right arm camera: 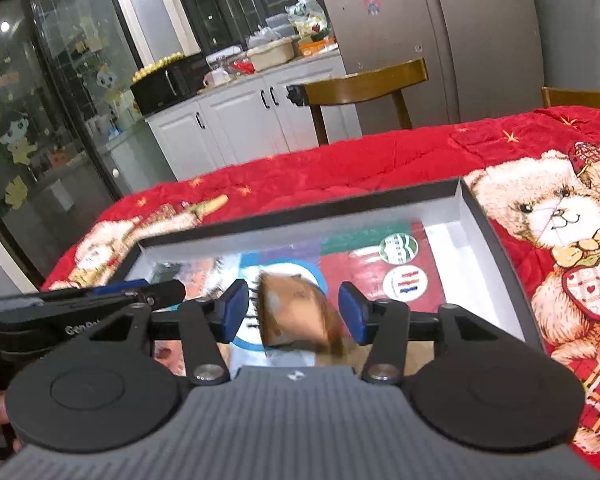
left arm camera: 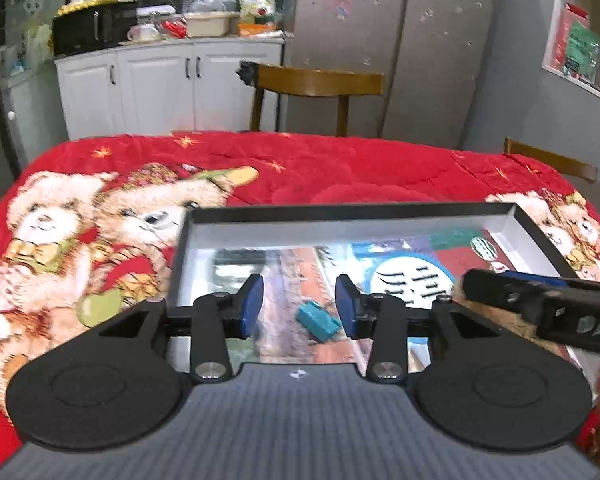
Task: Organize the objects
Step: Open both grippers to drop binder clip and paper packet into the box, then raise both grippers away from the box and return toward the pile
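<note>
A shallow box (left arm camera: 340, 212) with a black rim and white walls lies on the red quilt, its floor covered by colourful printed sheets (left arm camera: 404, 276). My left gripper (left arm camera: 299, 307) hangs open over the box. A small teal object (left arm camera: 318, 320) lies on the sheets between its blue pads, close to the right one, and neither pad presses it. In the right wrist view my right gripper (right arm camera: 294, 314) is open over the same box (right arm camera: 300, 210). Between its pads sits a blurred brown object (right arm camera: 296, 312) with bristle-like teeth on one edge, a gap on each side.
A red quilt (left arm camera: 260, 168) with teddy bear prints covers the table. A wooden chair (left arm camera: 320, 84) stands behind the far edge and another (left arm camera: 548, 160) at the right. White cabinets (left arm camera: 160, 80) and a grey fridge (left arm camera: 400, 40) stand beyond.
</note>
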